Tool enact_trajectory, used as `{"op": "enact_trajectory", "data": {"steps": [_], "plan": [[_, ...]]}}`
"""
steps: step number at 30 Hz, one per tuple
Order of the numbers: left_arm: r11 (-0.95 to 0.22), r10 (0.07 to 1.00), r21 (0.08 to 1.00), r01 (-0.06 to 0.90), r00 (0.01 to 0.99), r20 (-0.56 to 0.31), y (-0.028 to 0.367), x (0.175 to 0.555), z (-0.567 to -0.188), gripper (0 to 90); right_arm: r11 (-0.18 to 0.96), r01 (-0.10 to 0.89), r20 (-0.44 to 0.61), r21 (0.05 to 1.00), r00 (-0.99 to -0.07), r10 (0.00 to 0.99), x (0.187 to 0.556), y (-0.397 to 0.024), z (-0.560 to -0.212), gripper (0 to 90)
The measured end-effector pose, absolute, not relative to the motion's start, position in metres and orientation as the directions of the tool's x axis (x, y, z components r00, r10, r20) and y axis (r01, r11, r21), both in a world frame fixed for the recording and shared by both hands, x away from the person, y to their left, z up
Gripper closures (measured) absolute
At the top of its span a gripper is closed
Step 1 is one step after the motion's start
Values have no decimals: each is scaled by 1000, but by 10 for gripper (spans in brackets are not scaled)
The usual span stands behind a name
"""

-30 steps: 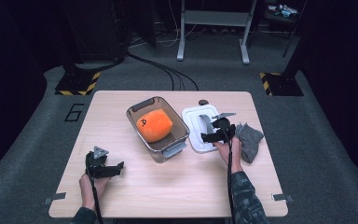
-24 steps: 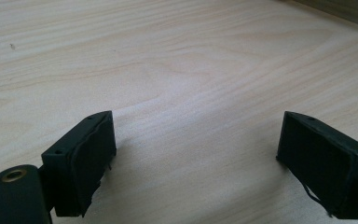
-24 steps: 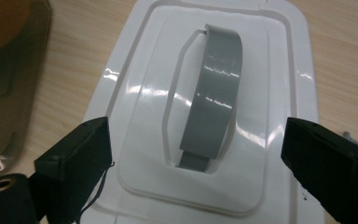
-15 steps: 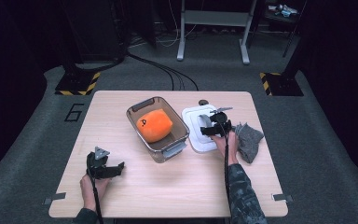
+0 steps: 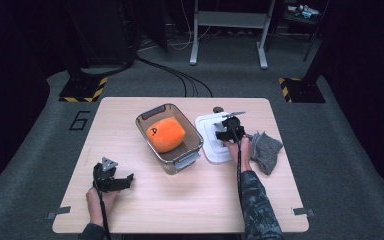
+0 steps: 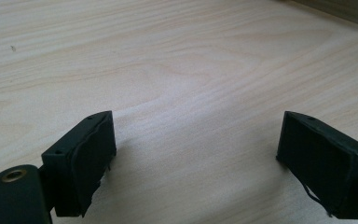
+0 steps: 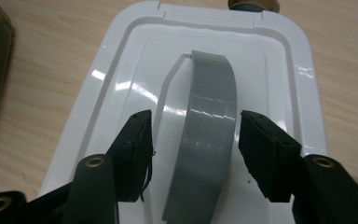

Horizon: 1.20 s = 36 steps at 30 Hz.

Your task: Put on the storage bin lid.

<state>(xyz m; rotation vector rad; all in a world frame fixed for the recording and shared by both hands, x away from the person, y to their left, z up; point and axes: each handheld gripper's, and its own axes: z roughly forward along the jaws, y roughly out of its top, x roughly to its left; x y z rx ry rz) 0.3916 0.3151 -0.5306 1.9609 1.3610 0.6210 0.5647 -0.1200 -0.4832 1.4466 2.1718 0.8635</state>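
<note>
A white lid (image 7: 121, 88) with a curved grey handle (image 7: 209, 130) lies flat on the wooden table, right of a clear bin (image 5: 180, 160) holding an orange plush (image 5: 166, 134). My right gripper (image 7: 193, 154) hovers low over the lid (image 5: 215, 152), one jaw on each side of the handle. Its jaws have just been closing; there is a gap at the left pad and the right pad stands near the handle's edge. In the high view the right gripper (image 5: 225, 132) sits over the lid's middle. My left gripper (image 5: 127, 181) rests near the table's front left, open (image 6: 196, 158) above bare wood.
A crumpled grey cloth (image 5: 266, 150) lies just right of the lid, beside the person's right hand. A small dark round object (image 5: 218, 109) sits at the lid's far edge. The table's (image 5: 180, 210) front half is bare wood.
The right gripper has moved a little left and away from the person, over the lid's handle, and its jaws have narrowed around it. The left gripper has stayed put.
</note>
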Motion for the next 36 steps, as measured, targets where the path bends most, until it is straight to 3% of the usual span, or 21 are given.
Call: {"op": "enact_trajectory", "data": {"steps": [5, 10, 18, 36], "plan": [[-240, 938, 745, 622, 346, 13, 315, 391, -531, 111, 252, 692, 30, 677, -368, 929, 568, -118, -483, 606], [-240, 938, 746, 621, 346, 15, 314, 391, -531, 111, 217, 699, 66, 681, -354, 933, 570, -120, -483, 664], [-240, 939, 747, 620, 345, 15, 314, 391, -531, 111, 164, 716, 102, 678, -313, 944, 570, -120, -481, 669], [-244, 940, 749, 616, 341, 25, 313, 391, -531, 111, 148, 678, 105, 720, -317, 943, 565, -119, -451, 670]]}}
